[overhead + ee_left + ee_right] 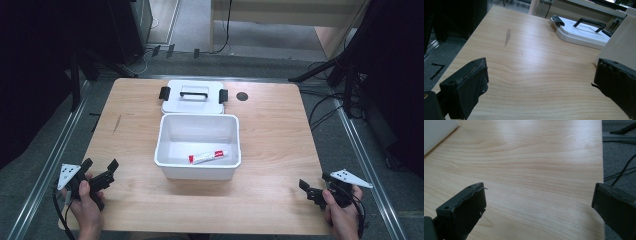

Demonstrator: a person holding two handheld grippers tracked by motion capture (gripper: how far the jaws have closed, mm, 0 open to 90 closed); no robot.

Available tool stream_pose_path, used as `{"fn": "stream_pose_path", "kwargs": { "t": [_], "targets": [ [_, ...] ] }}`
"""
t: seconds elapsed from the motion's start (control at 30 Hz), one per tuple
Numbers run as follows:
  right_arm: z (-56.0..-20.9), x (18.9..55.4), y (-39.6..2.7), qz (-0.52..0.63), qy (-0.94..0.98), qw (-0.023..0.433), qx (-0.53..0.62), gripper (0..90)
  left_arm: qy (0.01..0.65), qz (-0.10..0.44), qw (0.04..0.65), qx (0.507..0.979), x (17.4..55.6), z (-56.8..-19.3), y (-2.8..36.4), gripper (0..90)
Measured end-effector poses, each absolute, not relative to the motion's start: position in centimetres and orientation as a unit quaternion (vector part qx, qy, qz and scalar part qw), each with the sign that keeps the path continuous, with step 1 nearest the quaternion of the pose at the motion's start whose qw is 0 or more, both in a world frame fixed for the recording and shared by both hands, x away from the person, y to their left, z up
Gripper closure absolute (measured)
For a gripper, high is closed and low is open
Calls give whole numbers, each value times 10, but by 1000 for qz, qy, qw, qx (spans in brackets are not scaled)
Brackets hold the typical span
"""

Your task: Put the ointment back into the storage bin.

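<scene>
— Table (280, 130) first: pale wood, bare in front, everything gathered at the middle and far edge.

— Why so?

— Probably to leave both near corners free as resting spots. Next, white box (197, 172): stands open at mid-table, mouth up, ready for reaching in from either side.

— And behind?

— Lid (192, 102), flat on the table, handle up, black latches at both ends, just beyond the box's far wall. Likely parked there to keep clear of the hands yet close for shutting.

— Grippers?

— Left gripper (101, 165) low at the near left corner, right gripper (315, 181) low at the near right corner, well apart from the box. Jaws of both spread wide, clamped on nothing, bare wood between them.

— Smallest thing?

— Toothpaste tube (207, 157), lying on the box floor toward the front wall, red cap to the left.

— Anything different between views?

— High view looks down into the box and onto the tube. Left gripper view meets the box's outer wall (621, 42) side-on, contents hidden, but brings out the lid's raised handle (590, 22) and a grey scuff (507, 37) on the wood. Right gripper view catches a white box corner (436, 132) and cables (621, 172) on the floor past the table's edge.
</scene>
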State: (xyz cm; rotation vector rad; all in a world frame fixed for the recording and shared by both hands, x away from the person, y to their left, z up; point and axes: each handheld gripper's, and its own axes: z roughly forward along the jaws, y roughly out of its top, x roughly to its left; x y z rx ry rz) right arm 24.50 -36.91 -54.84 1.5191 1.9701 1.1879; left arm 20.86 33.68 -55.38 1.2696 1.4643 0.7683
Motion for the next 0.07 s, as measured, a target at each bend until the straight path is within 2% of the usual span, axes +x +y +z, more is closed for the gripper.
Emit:
{"fn": "stream_pose_path", "kwargs": {
  "t": [0.07],
  "targets": [
    [-548, 245, -371, 430, 699, 182, 542, 12, 608, 316, 505, 526, 208, -554, 337, 1]
  ]
}}
